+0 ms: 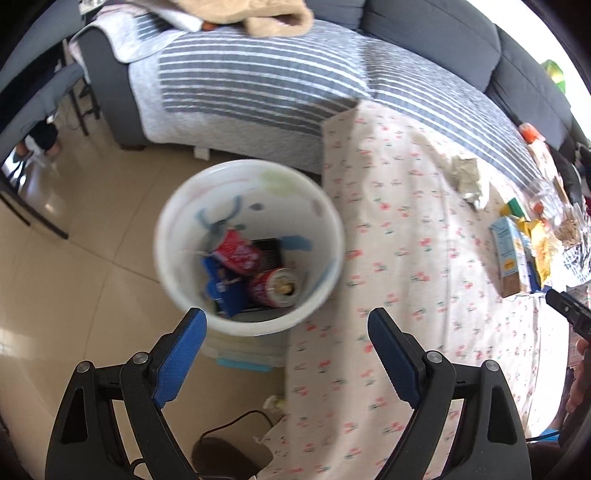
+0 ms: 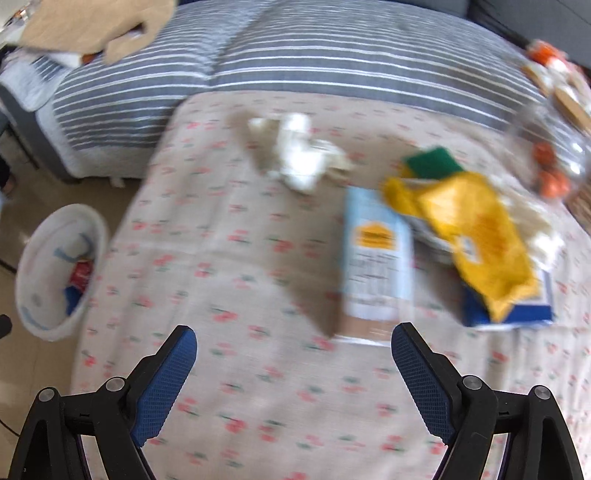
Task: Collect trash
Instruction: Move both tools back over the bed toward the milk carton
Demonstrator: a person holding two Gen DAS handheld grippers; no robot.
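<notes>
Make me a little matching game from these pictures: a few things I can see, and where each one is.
Things:
1. red cans
2. crumpled tissue
3. yellow bag
4. tan cloth

Places:
A. on the striped sofa
B. inside the white bin
C. alone on the flowered cloth
D. lying over a blue box

Pairs: 1-B, 2-C, 3-D, 4-A

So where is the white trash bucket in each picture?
Left wrist view: the white trash bucket sits in the middle, seen from above, with red cans inside.
Right wrist view: the bucket is at the far left edge, on the floor beside the table.
Shared landmark: the flowered tablecloth lies right next to the bucket in both.
</notes>
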